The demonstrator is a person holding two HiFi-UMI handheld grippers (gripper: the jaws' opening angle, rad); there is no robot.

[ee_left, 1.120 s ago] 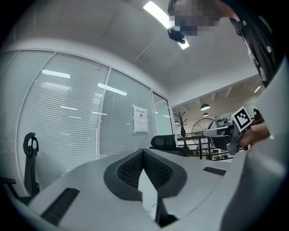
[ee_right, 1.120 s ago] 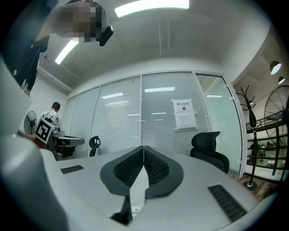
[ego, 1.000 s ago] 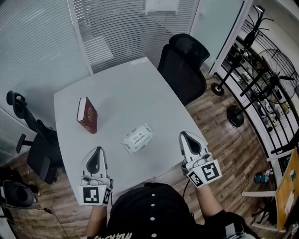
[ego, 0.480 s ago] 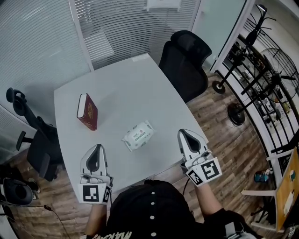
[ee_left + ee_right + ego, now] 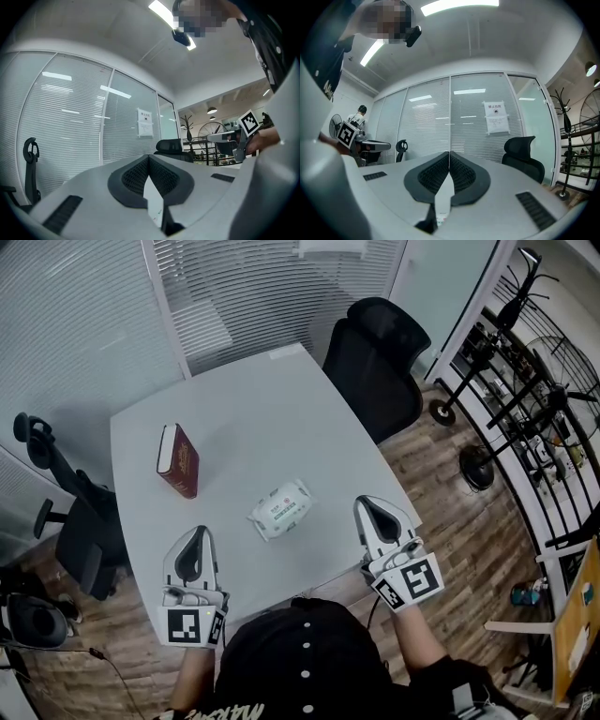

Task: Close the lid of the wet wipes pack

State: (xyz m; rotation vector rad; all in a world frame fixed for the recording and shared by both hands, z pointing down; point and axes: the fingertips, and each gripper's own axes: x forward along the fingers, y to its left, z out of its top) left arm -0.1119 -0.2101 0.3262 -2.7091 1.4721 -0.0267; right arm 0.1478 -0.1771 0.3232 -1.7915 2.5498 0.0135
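The change over the last second is slight. The right gripper (image 5: 373, 505) now sits a touch nearer the wet wipes pack (image 5: 280, 509) than it did a second ago, a small sideways drift along the worktop (image 5: 253, 427) edge. The head view itself shifts a little too, so the pack, the red book (image 5: 177, 460) and the black chair (image 5: 375, 362) all appear slightly higher in the frame than before.

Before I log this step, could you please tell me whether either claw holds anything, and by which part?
Nothing is held. The left claw and right claw are shut and empty; the wet wipes pack lies apart on the table.
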